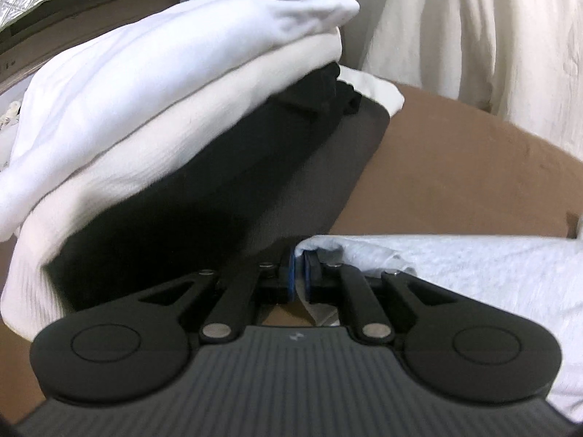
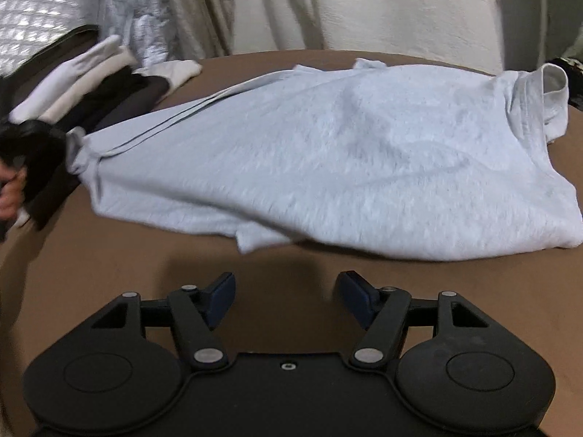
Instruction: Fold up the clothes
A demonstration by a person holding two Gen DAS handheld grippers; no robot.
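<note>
The left gripper (image 1: 298,273), jaws pinched tight on a corner of the pale grey cotton T-shirt (image 1: 455,266), sits beside the stack of folded white and black clothes (image 1: 153,116); a careless tug could topple it. The right gripper (image 2: 286,293) hangs wide open and empty over the brown desk (image 2: 109,273), short of the T-shirt's near hem, which may bunch if snatched.

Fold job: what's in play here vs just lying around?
In play: light grey T-shirt; left gripper, shut on its corner; right gripper, open over the table.
Lying around: stack of folded clothes; quilted silver cover; cream drape.
</note>
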